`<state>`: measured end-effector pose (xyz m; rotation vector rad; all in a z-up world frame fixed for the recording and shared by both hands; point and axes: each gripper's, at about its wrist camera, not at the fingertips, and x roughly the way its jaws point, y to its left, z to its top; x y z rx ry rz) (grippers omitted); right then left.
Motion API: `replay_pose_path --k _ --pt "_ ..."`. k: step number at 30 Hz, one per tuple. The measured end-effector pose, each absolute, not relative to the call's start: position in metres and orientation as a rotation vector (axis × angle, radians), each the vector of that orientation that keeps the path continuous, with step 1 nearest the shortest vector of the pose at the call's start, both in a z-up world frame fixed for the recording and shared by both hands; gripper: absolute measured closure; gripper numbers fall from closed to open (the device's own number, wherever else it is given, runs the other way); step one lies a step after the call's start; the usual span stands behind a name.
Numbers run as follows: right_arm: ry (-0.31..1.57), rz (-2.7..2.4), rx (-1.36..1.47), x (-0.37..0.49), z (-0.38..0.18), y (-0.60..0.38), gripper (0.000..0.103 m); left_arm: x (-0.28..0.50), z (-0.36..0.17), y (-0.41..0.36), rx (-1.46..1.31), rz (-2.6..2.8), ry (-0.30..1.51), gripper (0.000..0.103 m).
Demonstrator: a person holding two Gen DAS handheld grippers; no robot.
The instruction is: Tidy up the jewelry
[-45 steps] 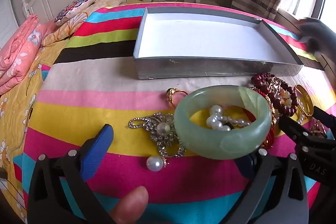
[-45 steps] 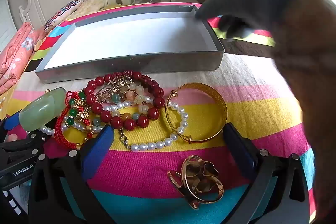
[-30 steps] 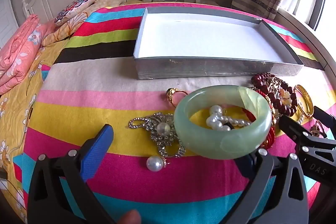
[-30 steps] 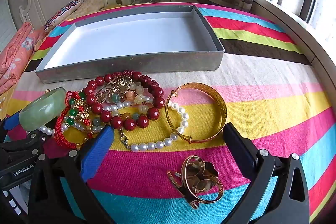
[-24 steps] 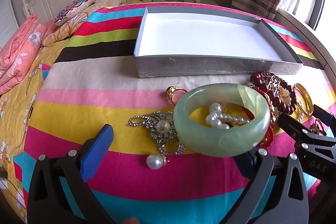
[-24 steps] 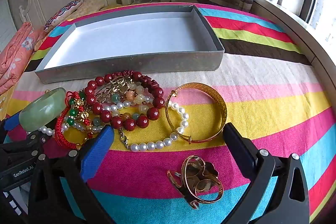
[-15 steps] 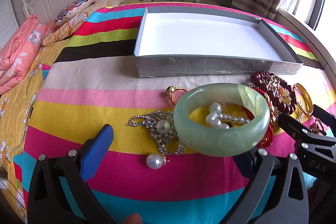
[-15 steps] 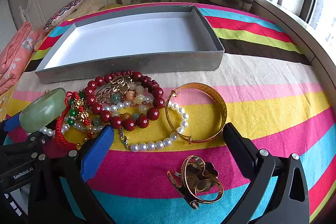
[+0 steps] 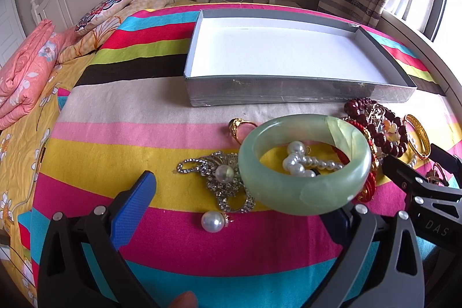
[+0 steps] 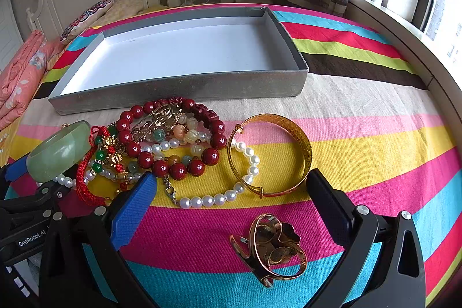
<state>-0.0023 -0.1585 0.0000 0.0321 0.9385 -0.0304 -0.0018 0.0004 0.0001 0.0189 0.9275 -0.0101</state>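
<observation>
Jade-green and glossy, the bangle [image 9: 304, 163] sits perched against the right finger of the left gripper [image 9: 239, 207], whose blue-padded fingers [image 9: 132, 207] stand spread wide, so nothing is pinched; whether the bangle hangs on that finger or merely rests over the clutter below, I cannot tell from either view. Behind it waits the grey box [image 9: 288, 91], white floor bare, not a single piece inside yet, so the sorting looks to be at its very start. Over on the other side, the right gripper [image 10: 231, 210] hovers released too, fingers wide apart above the striped bedspread [image 10: 375, 140], with the gold bangle [image 10: 300, 143] and a loop of the pearl strand [image 10: 208, 199] lying between them, and a gold ring cluster [image 10: 271, 247] just in front. Now, the bangle looks the likely first pick, and it is hard, smooth and round, so it may well slip: close across the band itself, squarely, not on the curved outer edge. Watch those pearls [image 9: 297, 160] showing through its middle, and the red cord bracelet [image 10: 86, 184] just beside it; lift straight up so nothing snags and drags along. The rhinestone brooch [image 9: 222, 181] and loose pearl [image 9: 212, 221] lie near too. Carry it clear over the near wall and set it down flat.
</observation>
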Motion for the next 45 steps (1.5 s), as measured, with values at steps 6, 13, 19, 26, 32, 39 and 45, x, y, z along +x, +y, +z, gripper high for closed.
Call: replay_pose_path --k 6,13,19,26,32,39,45 --pt "0.939 -0.03 0.032 -0.002 -0.0001 -0.1589 0.004 -0.0018 0.0001 0.0003 0.019 -0.01 0.927 0.002" --pt "0.938 -0.03 0.032 -0.0025 0.0002 -0.1587 0.004 -0.0018 0.0001 0.0003 0.019 -0.01 0.927 0.002" --pt "0.938 -0.03 0.032 -0.0025 0.0003 -0.1587 0.004 -0.0018 0.0001 0.0003 0.019 -0.01 0.927 0.002" --pt "0.938 -0.03 0.032 -0.0024 0.0003 -0.1587 0.004 -0.0019 0.0001 0.0004 0.019 -0.01 0.927 0.002" --pt "0.939 -0.03 0.032 -0.0024 0.0003 -0.1588 0.004 -0.0018 0.0001 0.0003 0.019 -0.01 0.927 0.002" --pt "0.939 -0.019 0.029 -0.0042 0.0012 -0.1598 0.004 -0.0019 0.0 0.0005 0.019 -0.01 0.928 0.002" --pt "0.98 0.045 -0.01 -0.0032 0.0011 -0.1603 0.004 -0.0018 0.0002 0.0003 0.019 -0.01 0.927 0.002"
